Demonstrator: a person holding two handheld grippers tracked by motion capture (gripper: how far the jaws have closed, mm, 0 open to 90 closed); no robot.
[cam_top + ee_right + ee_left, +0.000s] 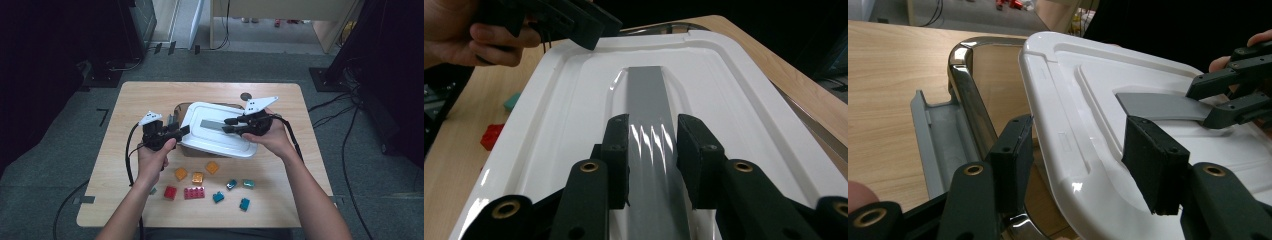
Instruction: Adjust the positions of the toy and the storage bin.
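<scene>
My right gripper's (651,150) fingers (616,155) straddle the grey handle strip (649,100) down the middle of the white lid (215,131); the pads look pressed against its sides, though glare there leaves me unsure they bite. My left gripper (1083,160) stands part open with the lid's near-left edge between its jaws, one pad (1153,165) above the lid, the other beside the container's shiny rim (965,85), neither clearly pressing.

I judge the lid is tilted over the container, mid-way between on and off. Next I need a firm pinch on both holds, then a level lift.

Toward me from the lid, the toy bricks (194,192) lie scattered; beyond and left of it the table (140,95) offers open room.
</scene>
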